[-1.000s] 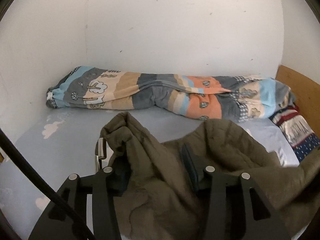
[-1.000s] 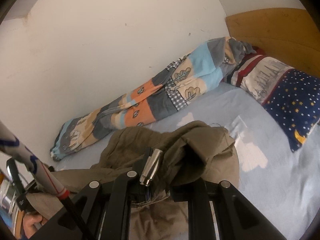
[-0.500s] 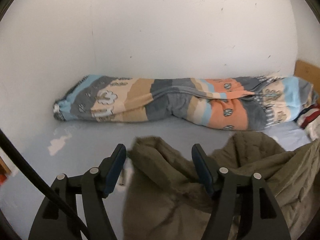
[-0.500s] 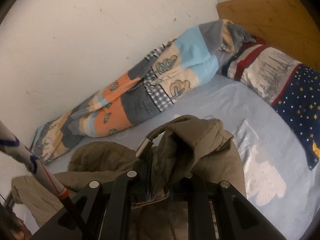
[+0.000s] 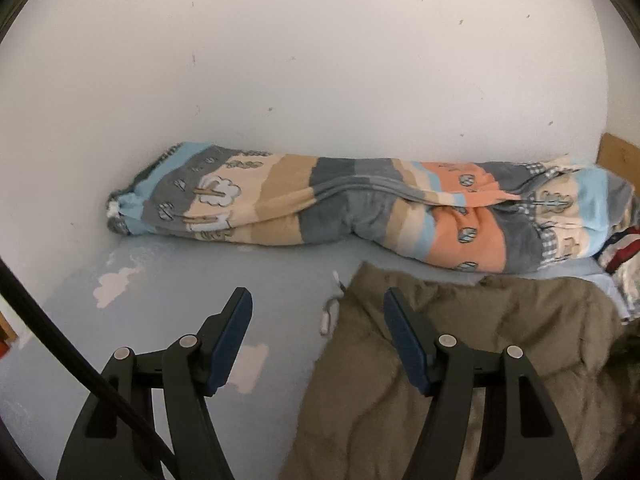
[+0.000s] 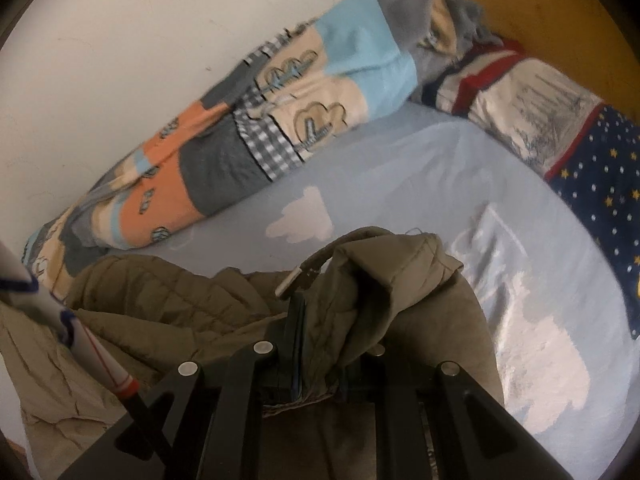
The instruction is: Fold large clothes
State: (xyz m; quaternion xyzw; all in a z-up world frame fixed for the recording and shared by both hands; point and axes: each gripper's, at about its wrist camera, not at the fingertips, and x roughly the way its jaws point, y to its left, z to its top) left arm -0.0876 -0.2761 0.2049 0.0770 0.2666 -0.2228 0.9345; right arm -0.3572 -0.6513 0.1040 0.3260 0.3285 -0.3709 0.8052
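An olive-green quilted jacket (image 5: pixel 480 344) lies on the light blue bed sheet (image 5: pixel 200 272). My left gripper (image 5: pixel 318 320) is open and empty, its right finger over the jacket's left edge, its left finger over bare sheet. A white zipper pull (image 5: pixel 328 316) hangs at that edge. In the right wrist view my right gripper (image 6: pixel 320 348) is shut on a bunched fold of the jacket (image 6: pixel 360 292) and holds it up off the sheet (image 6: pixel 400 168); a metal zipper pull (image 6: pixel 290 282) sticks out above the fingers.
A rolled patchwork quilt (image 5: pixel 360 216) lies along the white wall; it also shows in the right wrist view (image 6: pixel 248 140). A starry pillow (image 6: pixel 600 184) rests against the wooden headboard (image 6: pixel 540 12) at the right. A white pole (image 6: pixel 52 312) crosses at left.
My left gripper has let go of the jacket and opened; the jacket's left part has dropped flat onto the sheet. My right gripper still holds its fold and has moved toward the pillow.
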